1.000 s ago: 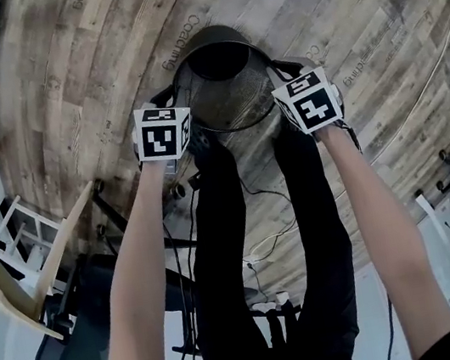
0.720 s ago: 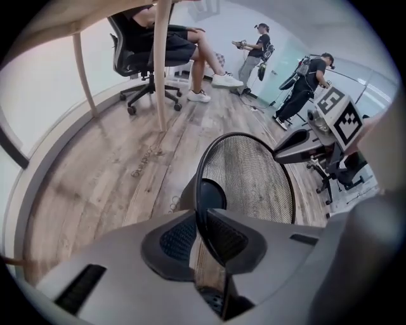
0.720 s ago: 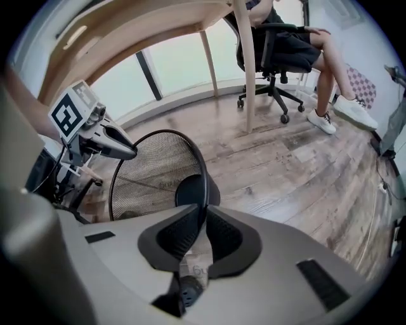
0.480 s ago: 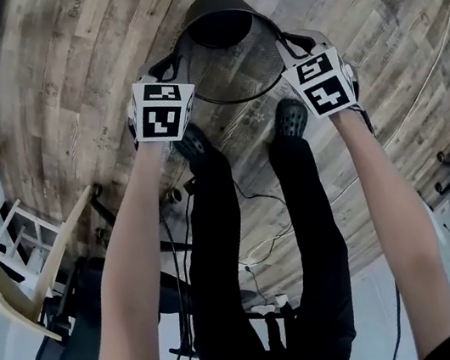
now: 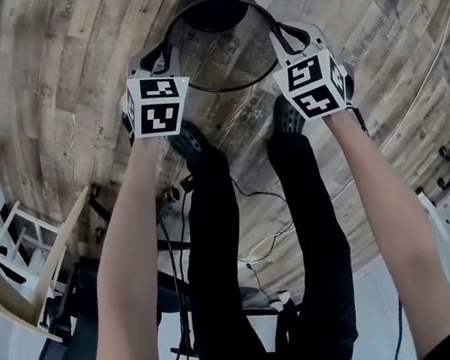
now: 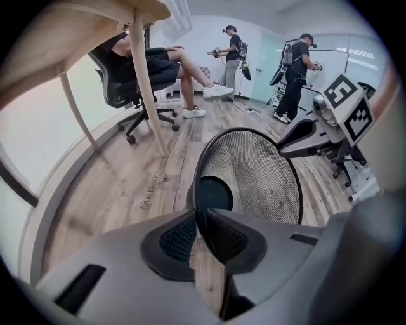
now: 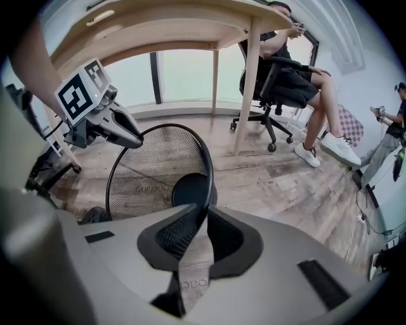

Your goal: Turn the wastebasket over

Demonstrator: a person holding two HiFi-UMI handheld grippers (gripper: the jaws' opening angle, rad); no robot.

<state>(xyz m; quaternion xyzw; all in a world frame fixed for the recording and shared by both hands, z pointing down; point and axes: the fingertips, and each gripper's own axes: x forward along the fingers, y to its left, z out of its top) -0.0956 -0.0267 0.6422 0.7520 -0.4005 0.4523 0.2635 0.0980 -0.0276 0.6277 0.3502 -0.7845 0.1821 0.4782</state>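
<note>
Bare wood floor (image 5: 61, 83) is stretching out beyond the wastebasket (image 5: 223, 54) and to both its sides. The person's shoes (image 5: 191, 144) are crowding its near rim. A table leg (image 6: 144, 95) and an office chair (image 6: 120, 89) are standing well apart from it.

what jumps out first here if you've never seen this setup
The black mesh wastebasket draws the eye first, at the top centre of the head view, tipped over the wooden floor with its mouth towards the person holding it. The left tool and right tool are each clamped on its rim, on opposite sides. In the background of the left gripper view, a seated person leans back in an office chair.
</note>
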